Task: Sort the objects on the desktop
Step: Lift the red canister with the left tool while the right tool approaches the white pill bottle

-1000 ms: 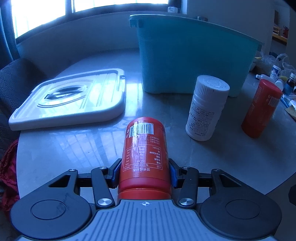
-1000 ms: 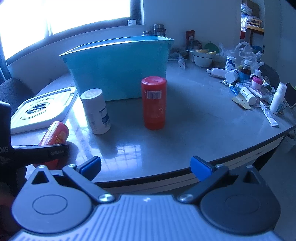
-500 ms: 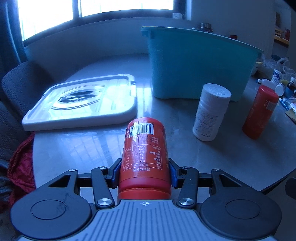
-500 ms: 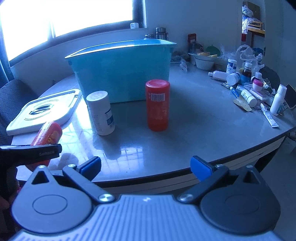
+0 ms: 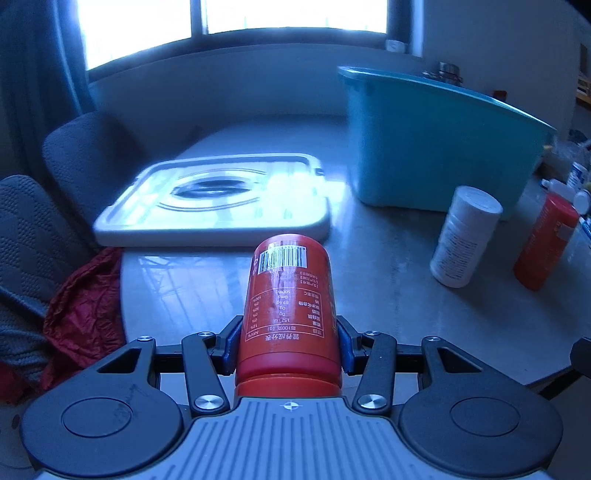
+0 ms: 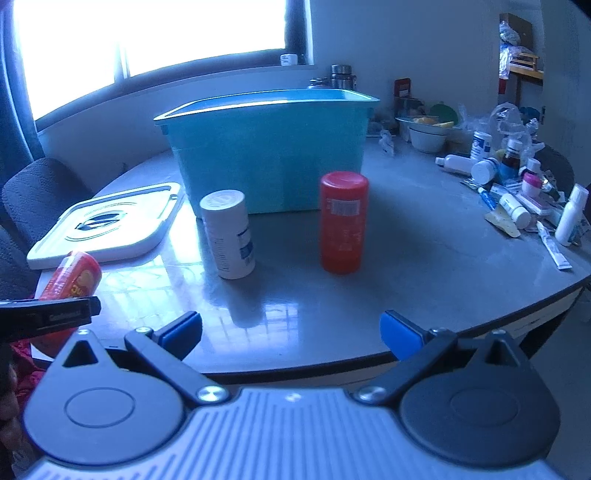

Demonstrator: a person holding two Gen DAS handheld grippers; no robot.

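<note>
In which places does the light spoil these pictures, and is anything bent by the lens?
Left wrist view: window blown out white, glare on the white lid. Right wrist view: window overexposed, reflections on the table, whose edge curves from fisheye distortion.

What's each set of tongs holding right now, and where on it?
Left tongs clamp the red can by its sides near the lidded end. Right tongs are open, holding nothing.
</note>
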